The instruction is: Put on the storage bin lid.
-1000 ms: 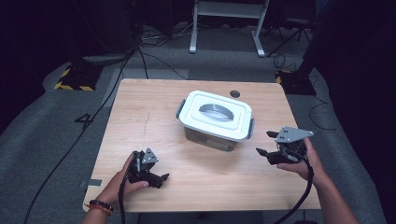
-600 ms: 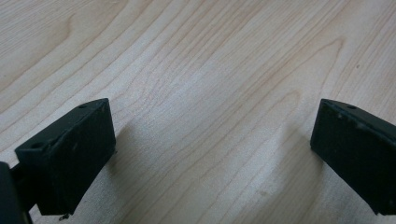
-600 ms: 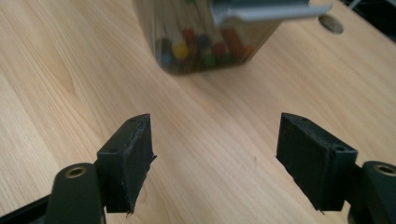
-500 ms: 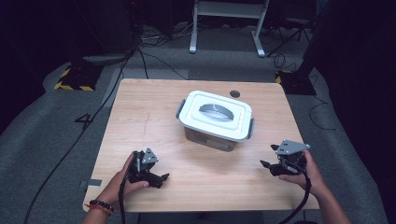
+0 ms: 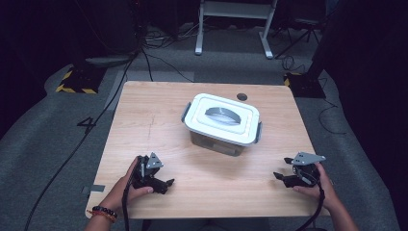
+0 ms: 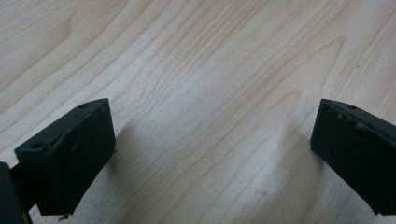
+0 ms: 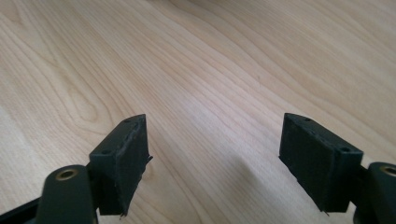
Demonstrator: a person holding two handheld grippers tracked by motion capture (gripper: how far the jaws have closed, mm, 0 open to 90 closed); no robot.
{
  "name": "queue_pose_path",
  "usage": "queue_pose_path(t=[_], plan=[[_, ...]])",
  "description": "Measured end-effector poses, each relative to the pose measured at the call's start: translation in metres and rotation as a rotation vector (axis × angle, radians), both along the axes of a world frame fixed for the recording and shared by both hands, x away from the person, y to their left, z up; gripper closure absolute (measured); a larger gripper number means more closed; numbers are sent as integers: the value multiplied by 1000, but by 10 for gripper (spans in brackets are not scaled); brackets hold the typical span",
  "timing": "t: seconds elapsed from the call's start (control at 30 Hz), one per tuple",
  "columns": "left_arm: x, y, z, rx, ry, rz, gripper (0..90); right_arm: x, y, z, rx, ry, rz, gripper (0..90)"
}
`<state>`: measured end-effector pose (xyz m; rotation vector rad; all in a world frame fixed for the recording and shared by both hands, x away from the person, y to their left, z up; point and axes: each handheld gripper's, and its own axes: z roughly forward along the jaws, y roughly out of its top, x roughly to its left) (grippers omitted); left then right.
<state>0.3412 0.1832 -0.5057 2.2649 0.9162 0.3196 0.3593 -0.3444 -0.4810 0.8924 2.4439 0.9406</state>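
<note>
A clear plastic box with a white lid (image 5: 222,122) and a grey handle sits a little right of the table's middle, its side clips down. My left gripper (image 5: 167,185) rests low at the table's front left, held in a hand, open and empty. My right gripper (image 5: 279,177) sits at the front right, also open and empty, pointing left. In the left gripper view my left gripper (image 6: 212,154) has its two black jaws wide apart over bare wood. In the right gripper view my right gripper (image 7: 215,156) has its jaws just as wide apart over bare wood.
The wooden table (image 5: 144,130) has a small dark round cap (image 5: 242,96) near its back edge behind the box. Grey floor with cables, a white stand's feet (image 5: 231,29) and a yellow-black striped pad (image 5: 74,79) surround the table.
My right gripper has come down and toward the front edge, from above the table beside the box to just over the wood. The left gripper has barely moved.
</note>
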Motion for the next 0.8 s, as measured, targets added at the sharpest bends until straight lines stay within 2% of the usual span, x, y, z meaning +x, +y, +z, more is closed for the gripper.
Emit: queue_pose_path(t=[0.17,0.3,0.4,0.5,0.8], plan=[[0,0,0,0,0,1,0,1,-14,-11,54,30,-61,241],[0,0,0,0,0,1,0,-2,-21,-17,49,29,-111,220],[1,0,0,3,-3,0,0,-3,-28,-20,98,45,-139,216],[1,0,0,1,0,1,0,-5,-32,-22,119,27,-176,217],[1,0,0,1,-1,1,0,-5,-31,-23,116,25,-191,204]])
